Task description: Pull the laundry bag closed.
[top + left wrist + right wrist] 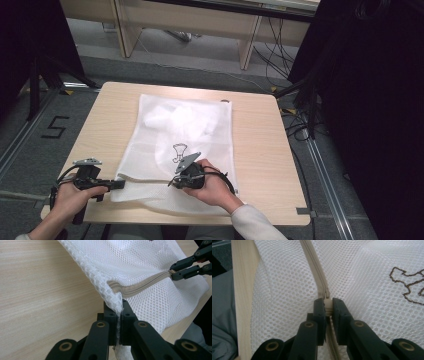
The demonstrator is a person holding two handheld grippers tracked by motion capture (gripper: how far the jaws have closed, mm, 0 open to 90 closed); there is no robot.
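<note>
Pale wood-grain covers the small square table (260, 145), which stands on grey carpet marked with a black figure five (55, 127) to its left. Behind it, light wooden furniture legs (248, 47) rise from the floor, loose cables (272, 55) trail across the carpet, and dark curtains (370, 100) close off the right side and the far left corner. A metal rail (327, 175) runs along the floor at the right.

On the table lies a white mesh laundry bag (185, 135), spread flat from the far edge toward the person, with a brown outline drawing (179, 151) printed near its middle and a bunched white item showing through the mesh at its far end. The near edge of the bag hangs slightly over the table's front edge.

At the bag's near left corner, the left gripper (117, 184) is clamped tight on a fold of the mesh; in the left gripper view (119, 315) the fabric is pinched between the closed jaws just beside the end of the beige zipper (140, 286). The right gripper (172, 183), held over the bag's near edge, has its jaws closed on the zipper pull (327, 305), with the zipper's closed teeth running away from it across the mesh in the right gripper view.
</note>
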